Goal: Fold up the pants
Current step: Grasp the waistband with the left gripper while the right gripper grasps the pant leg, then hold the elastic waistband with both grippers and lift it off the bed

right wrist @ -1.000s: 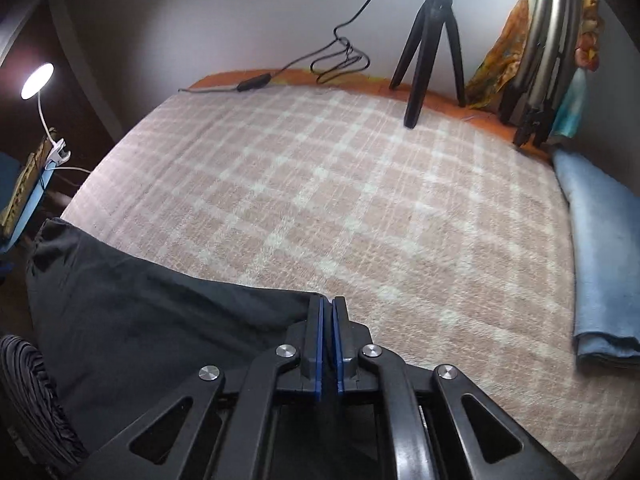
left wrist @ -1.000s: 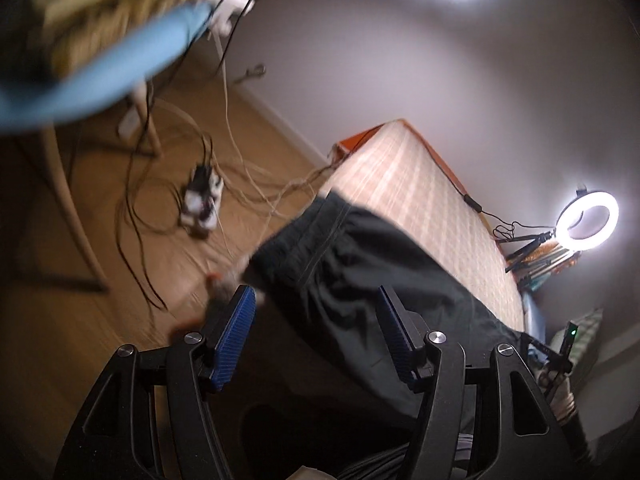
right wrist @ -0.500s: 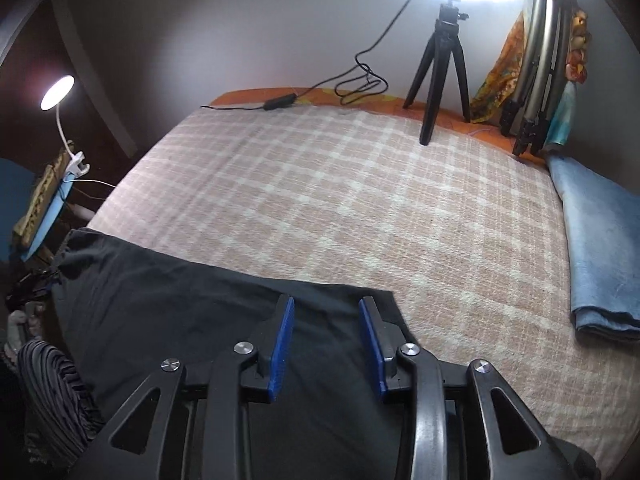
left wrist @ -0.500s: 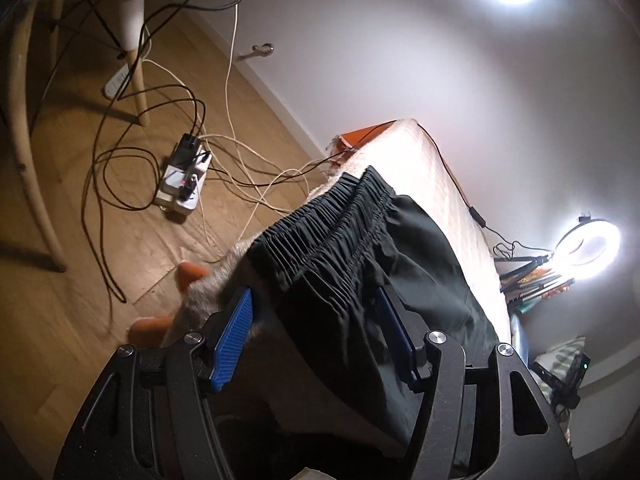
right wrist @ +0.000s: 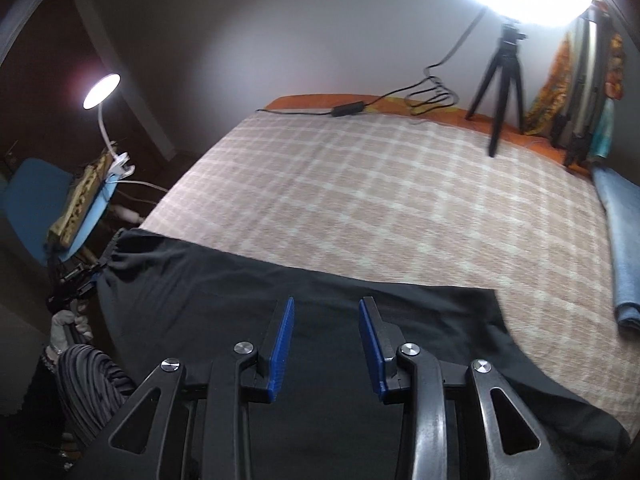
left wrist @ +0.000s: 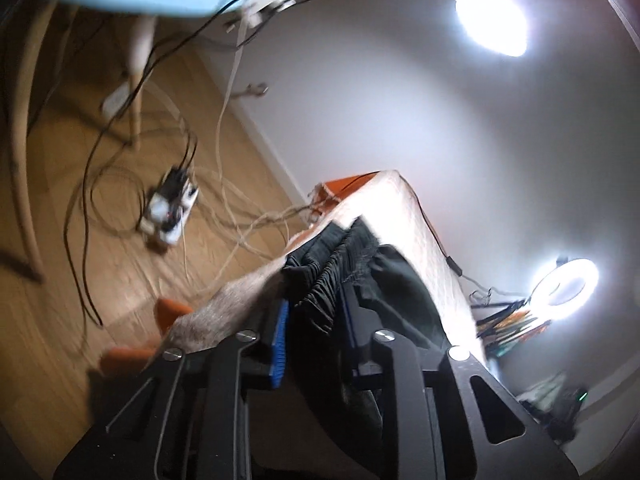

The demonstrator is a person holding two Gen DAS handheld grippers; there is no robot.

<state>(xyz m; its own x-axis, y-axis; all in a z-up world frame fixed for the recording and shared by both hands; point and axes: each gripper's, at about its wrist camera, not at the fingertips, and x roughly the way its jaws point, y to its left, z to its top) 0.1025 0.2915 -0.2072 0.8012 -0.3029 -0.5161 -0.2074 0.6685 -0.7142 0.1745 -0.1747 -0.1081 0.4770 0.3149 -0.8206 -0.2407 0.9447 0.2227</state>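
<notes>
Black pants [right wrist: 200,292] lie flat along the near edge of the checked bed [right wrist: 360,184], the leg end at the right. Their gathered waistband [left wrist: 332,264] hangs over the bed's corner [left wrist: 400,208]. My left gripper [left wrist: 315,304] is closing its jaws, and the bunched waistband fills the gap between the blue pads. My right gripper [right wrist: 327,304] hovers open above the middle of the pants, with nothing between its pads.
A power strip [left wrist: 170,208] and tangled cables lie on the wood floor beside the bed. A blue chair [right wrist: 36,200] with a clip lamp [right wrist: 102,88] stands at the left. A tripod [right wrist: 504,80] and folded blue cloth [right wrist: 624,240] sit at the bed's far right.
The left jaws narrowed from wide apart onto the waistband. The right gripper went from shut on the pants to open, let the cloth go and drew back above it.
</notes>
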